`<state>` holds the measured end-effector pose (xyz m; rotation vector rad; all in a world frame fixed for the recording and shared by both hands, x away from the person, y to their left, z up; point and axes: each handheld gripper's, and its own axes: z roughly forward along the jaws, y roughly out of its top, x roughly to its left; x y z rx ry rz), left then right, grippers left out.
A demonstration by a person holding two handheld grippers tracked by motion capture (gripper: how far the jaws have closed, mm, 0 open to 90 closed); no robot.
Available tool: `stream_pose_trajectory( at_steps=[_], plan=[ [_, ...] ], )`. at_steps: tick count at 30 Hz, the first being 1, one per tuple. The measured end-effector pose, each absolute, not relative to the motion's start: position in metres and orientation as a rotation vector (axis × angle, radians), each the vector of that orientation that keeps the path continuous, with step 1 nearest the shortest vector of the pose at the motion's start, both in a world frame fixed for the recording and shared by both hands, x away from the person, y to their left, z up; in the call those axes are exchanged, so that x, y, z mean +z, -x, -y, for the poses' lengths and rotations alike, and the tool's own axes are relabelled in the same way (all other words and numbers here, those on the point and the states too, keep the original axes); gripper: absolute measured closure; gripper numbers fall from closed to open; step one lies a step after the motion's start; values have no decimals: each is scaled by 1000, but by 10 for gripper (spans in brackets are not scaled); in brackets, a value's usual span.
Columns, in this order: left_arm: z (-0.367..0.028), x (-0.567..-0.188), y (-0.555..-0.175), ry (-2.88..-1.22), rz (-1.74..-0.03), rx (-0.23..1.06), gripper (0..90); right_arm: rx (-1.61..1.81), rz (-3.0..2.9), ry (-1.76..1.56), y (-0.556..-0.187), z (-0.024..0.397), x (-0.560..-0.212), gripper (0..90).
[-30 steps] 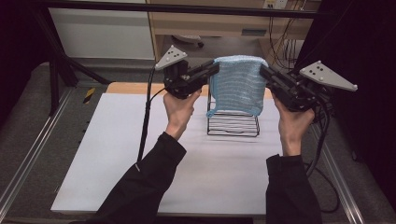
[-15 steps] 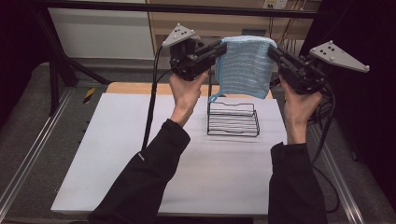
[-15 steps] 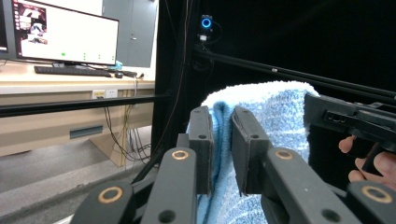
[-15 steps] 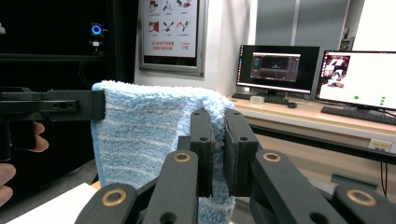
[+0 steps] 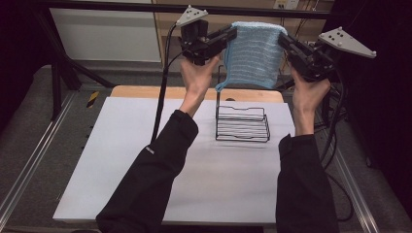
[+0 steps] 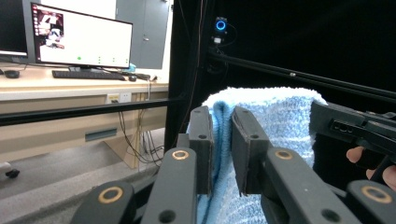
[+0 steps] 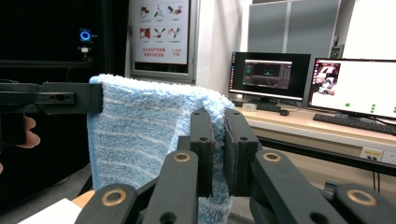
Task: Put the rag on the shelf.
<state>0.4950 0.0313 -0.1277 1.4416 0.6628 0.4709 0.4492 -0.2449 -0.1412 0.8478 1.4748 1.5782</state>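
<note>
A light blue striped towel (image 5: 254, 54) hangs spread between my two grippers, high above the far edge of the table. My left gripper (image 5: 232, 33) is shut on its top left corner, and my right gripper (image 5: 282, 40) is shut on its top right corner. The left gripper view shows the towel (image 6: 275, 135) pinched between the two black jaws of the left gripper (image 6: 222, 140). From the right gripper view, the towel (image 7: 140, 135) edge is clamped in the right gripper (image 7: 218, 144). Below the towel a black wire rack (image 5: 242, 124) stands on the white tabletop (image 5: 121, 160).
A wooden strip (image 5: 145, 91) runs along the table's far edge. Metal rails (image 5: 29, 160) flank the table on both sides. Beyond the table are a desk with monitors (image 7: 350, 88) and a keyboard. Cables (image 5: 163, 92) trail from both grippers.
Both grippers have lifted the towel up and away from me, from just over the wire rack to well above it. The towel stays stretched between them.
</note>
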Motion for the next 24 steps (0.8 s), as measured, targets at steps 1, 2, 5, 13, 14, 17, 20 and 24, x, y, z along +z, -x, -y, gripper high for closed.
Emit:
stream_pose_trajectory(
  at_steps=[1, 2, 5, 13, 14, 17, 20, 24],
  plan=[
    [-30, -127, -498, -1444, -665, 479, 790, 1579, -1472, -848, -451, 245, -141, 837],
    [-29, -126, -500, -1445, -669, 483, 790, 1582, -1466, -850, -453, 246, -141, 838],
    [-27, -127, -509, -1443, -675, 473, 790, 1568, -1463, -853, -458, 245, -141, 837],
    [-25, -129, -526, -1451, -682, 492, 790, 1552, -1474, -865, -474, 249, -145, 837],
    [-25, -129, -528, -1458, -682, 495, 790, 1548, -1475, -864, -476, 249, -145, 837],
    [-24, -133, -531, -1468, -681, 491, 790, 1540, -1490, -873, -482, 251, -147, 837],
    [-24, -141, -533, -1484, -685, 489, 790, 1535, -1502, -886, -487, 253, -153, 838],
    [-26, -154, -531, -1494, -675, 478, 790, 1531, -1527, -889, -490, 254, -168, 838]
  ],
)
